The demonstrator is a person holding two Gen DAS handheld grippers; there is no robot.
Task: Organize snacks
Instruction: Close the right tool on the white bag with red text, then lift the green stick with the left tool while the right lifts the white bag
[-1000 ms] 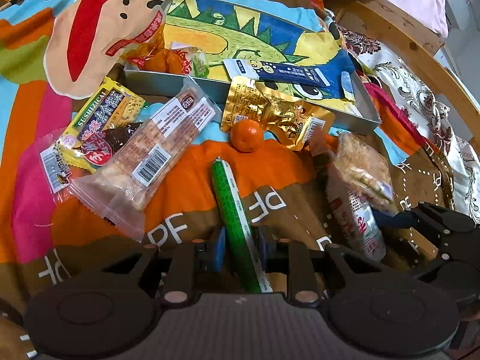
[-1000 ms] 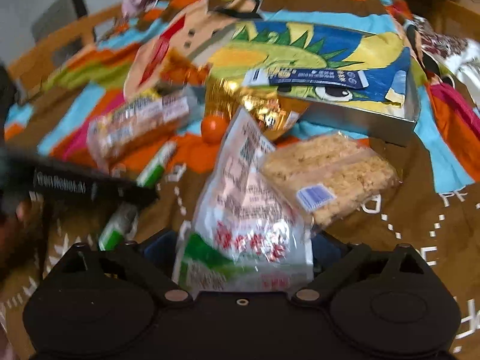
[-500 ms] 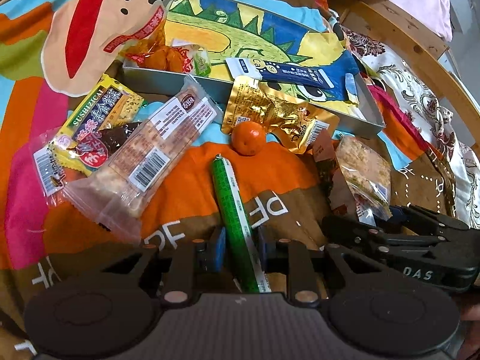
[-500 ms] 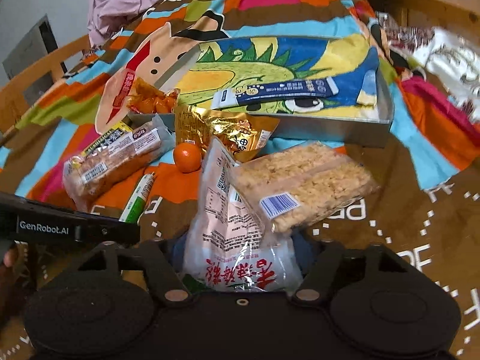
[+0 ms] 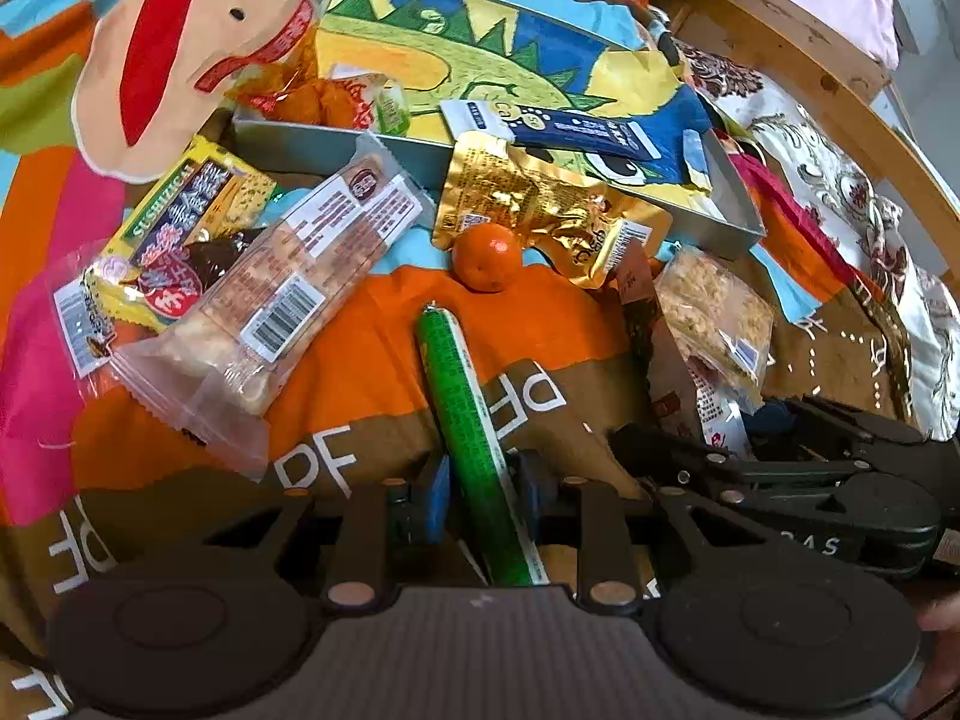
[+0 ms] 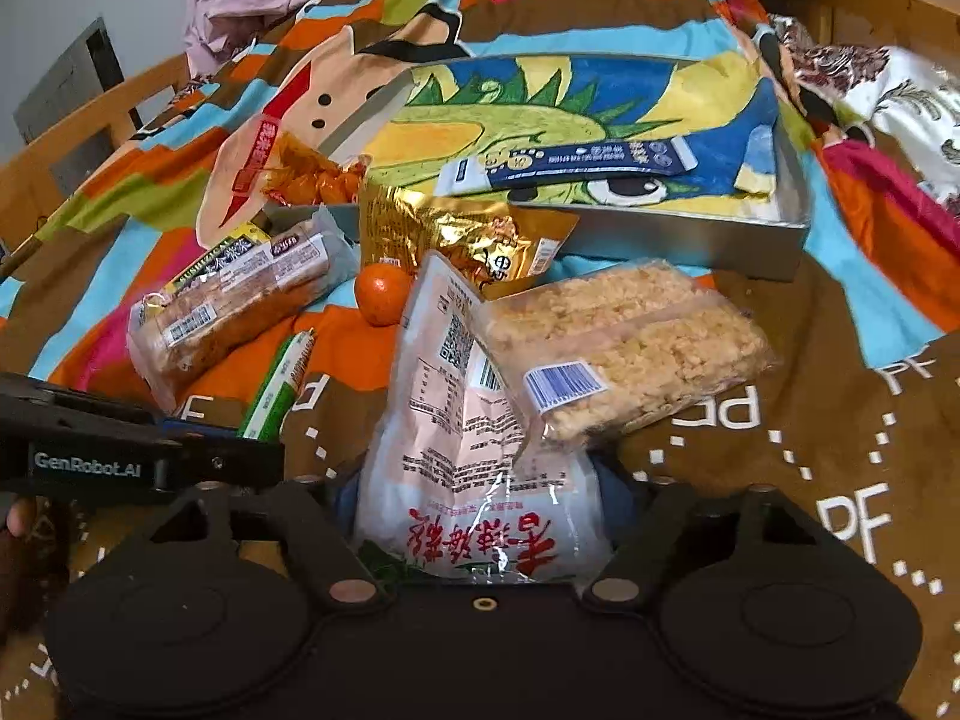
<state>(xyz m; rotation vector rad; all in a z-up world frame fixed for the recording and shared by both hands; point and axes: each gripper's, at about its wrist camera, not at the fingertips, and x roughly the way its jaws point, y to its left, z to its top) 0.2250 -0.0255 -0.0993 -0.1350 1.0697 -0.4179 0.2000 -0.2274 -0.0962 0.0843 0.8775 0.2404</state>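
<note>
My left gripper [image 5: 478, 495] pinches the green stick [image 5: 465, 414] on the blanket, my right gripper [image 6: 480, 501] clamps the pink bag [image 6: 456, 420] under the rice-cake pack [image 6: 624, 342], mandarin [image 5: 487, 256] and gold pouch [image 5: 540, 210] crowding before the metal tray [image 6: 690, 234], right pads hidden.

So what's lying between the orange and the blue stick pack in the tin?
The gold foil pouch, draped over the tin's front wall, sits between the orange and the blue stick pack; left wrist view shows it best.
</note>
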